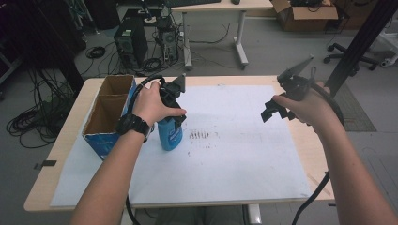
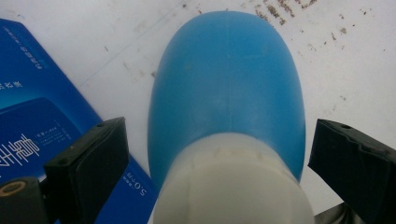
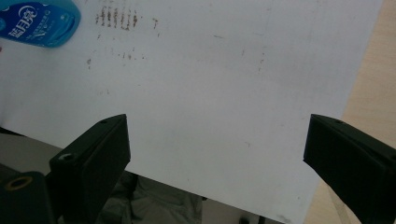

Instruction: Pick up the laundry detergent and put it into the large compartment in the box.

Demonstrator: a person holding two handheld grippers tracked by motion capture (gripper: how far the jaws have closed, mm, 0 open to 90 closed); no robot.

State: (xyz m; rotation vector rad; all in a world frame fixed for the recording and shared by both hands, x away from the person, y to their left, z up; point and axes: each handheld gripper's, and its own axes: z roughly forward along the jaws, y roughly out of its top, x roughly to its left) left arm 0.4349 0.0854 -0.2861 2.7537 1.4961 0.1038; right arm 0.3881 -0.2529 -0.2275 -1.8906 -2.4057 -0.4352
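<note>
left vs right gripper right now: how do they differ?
The left gripper sits low over the blue bottle, jaws straddling its white cap with gaps either side; the right gripper is raised, with nothing between its jaws. The left is beside the cardboard box; the right faces bare white sheet. Both are open.

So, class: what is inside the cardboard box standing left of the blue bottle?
The cardboard box is open, with two compartments. Both show bare brown walls and no contents. The near compartment's floor is hidden behind its front wall, so something small lying there cannot be ruled out.
</note>
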